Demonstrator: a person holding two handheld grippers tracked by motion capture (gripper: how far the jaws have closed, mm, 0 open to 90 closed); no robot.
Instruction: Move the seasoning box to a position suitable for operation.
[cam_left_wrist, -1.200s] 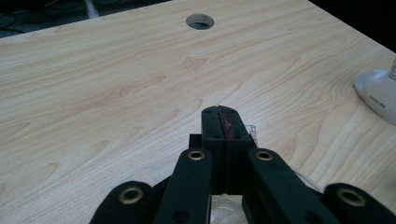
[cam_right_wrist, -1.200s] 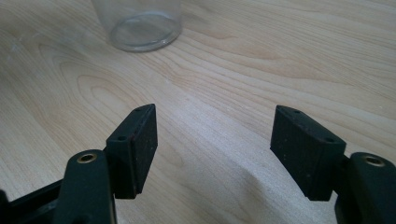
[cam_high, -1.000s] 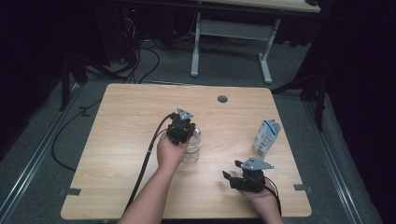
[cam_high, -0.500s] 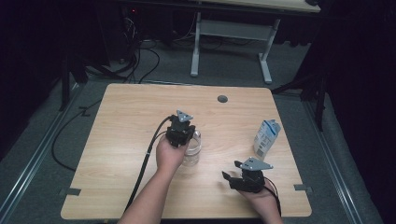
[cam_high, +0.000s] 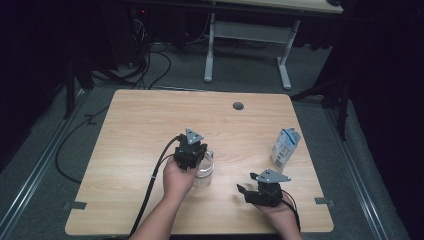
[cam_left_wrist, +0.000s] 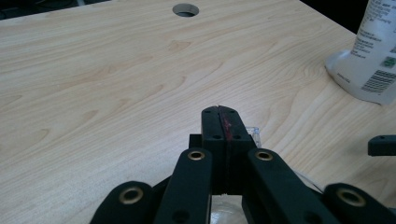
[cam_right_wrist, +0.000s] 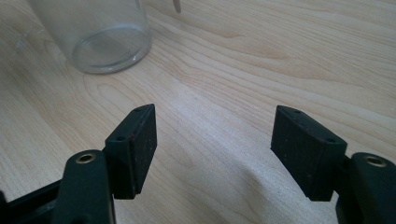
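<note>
Glass jar (cam_high: 204, 170), clear and cylindrical, its rim in the left gripper (cam_high: 190, 152)'s clenched jaws; right gripper (cam_right_wrist: 215, 149)'s jaws released.

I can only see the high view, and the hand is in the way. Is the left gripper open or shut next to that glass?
Observer: Shut. The left gripper view shows the left gripper with its pads pressed together, and a clear edge of the glass poking out beside them.
Operator: What about the other one?
Observer: The right gripper is wide open over the wooden table, with nothing between its jaws.
</note>
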